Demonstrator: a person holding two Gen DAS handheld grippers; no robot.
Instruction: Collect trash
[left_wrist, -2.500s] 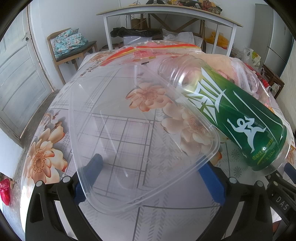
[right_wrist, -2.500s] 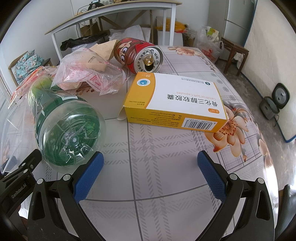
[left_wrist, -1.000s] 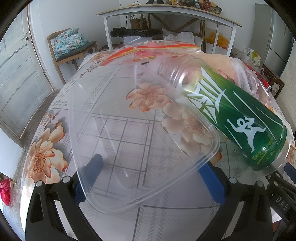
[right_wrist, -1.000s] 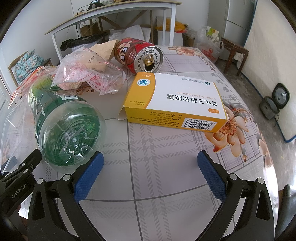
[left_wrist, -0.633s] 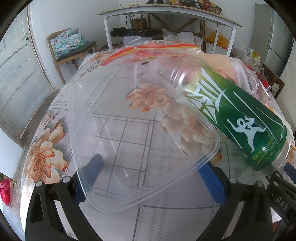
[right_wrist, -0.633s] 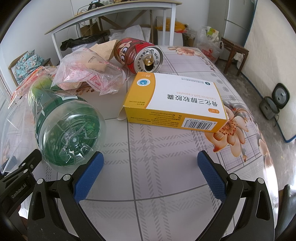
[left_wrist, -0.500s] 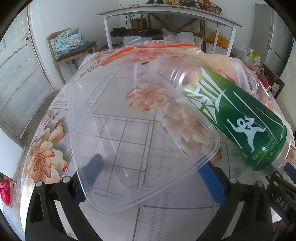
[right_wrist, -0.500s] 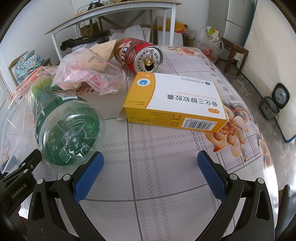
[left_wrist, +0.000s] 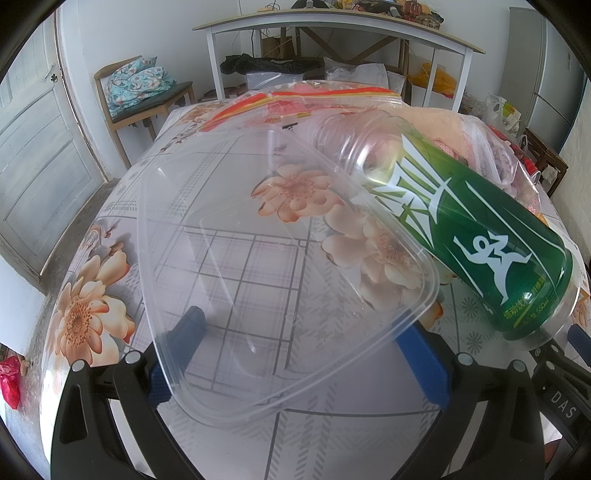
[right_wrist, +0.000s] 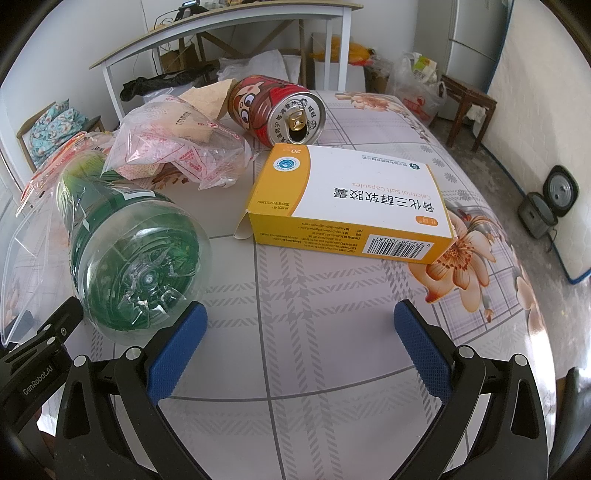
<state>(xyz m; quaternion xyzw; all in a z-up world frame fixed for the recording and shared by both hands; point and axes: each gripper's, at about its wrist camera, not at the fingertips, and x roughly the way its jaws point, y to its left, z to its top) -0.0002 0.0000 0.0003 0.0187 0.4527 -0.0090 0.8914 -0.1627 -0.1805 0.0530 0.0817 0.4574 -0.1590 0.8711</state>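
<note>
A clear plastic container lid (left_wrist: 258, 258) leans tilted over the flowered table, its right side propped on a green-labelled plastic bottle (left_wrist: 472, 229) lying on its side. My left gripper (left_wrist: 303, 354) is open beneath the lid's near edge, its blue pads seen through the plastic. In the right wrist view the bottle's base (right_wrist: 140, 273) lies just beyond my open right gripper (right_wrist: 299, 339), close to its left pad. A yellow-and-white medicine box (right_wrist: 351, 206), a red drink can (right_wrist: 277, 110) on its side and a crumpled clear plastic bag (right_wrist: 177, 147) lie further out.
The table wears a flowered plaid cloth (right_wrist: 332, 369). A white-legged desk (left_wrist: 332, 22) stands behind it, with a chair holding a folded blanket (left_wrist: 136, 81) at the left. A door (left_wrist: 33, 155) is at far left; a rice cooker (right_wrist: 550, 203) sits on the floor at right.
</note>
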